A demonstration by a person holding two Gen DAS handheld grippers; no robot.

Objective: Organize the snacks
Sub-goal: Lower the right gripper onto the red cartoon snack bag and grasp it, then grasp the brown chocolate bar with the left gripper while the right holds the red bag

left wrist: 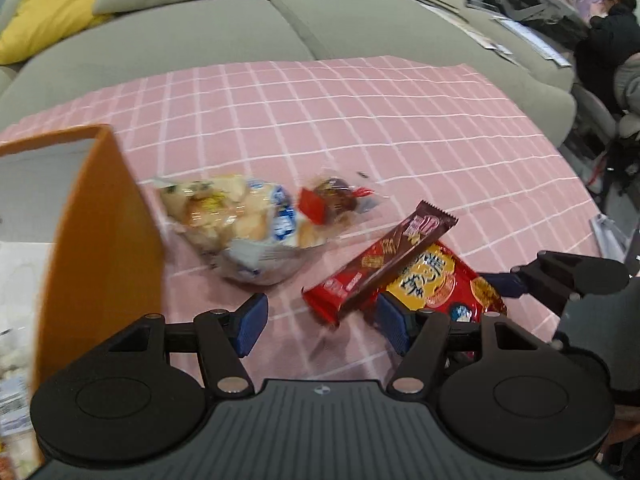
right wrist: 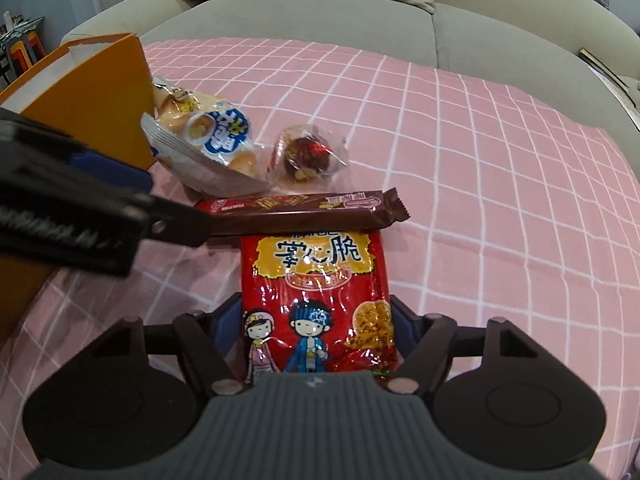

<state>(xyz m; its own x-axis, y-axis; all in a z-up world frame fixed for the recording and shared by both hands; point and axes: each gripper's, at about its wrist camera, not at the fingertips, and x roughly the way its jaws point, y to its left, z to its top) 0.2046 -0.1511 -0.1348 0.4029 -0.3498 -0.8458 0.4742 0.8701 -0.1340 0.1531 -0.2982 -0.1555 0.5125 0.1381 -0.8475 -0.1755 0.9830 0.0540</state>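
A red noodle-snack bag [right wrist: 316, 300] lies on the pink checked cloth between the jaws of my right gripper [right wrist: 316, 320], which touch both its sides; it also shows in the left wrist view [left wrist: 436, 284]. A brown and red wafer bar [right wrist: 304, 210] lies across the bag's far end, seen too in the left wrist view [left wrist: 380, 264]. My left gripper [left wrist: 320, 320] is open and empty just before the bar's near end. A bag of small buns [left wrist: 236, 224] and a clear-wrapped pastry [left wrist: 332, 204] lie beyond. An orange box [left wrist: 100, 240] stands at the left.
The pink checked cloth [left wrist: 360, 120] covers a low table in front of a grey sofa [left wrist: 180, 32] with a yellow cushion [left wrist: 52, 8]. The box holds several packets [left wrist: 12, 360]. A person [left wrist: 612, 32] sits at the far right.
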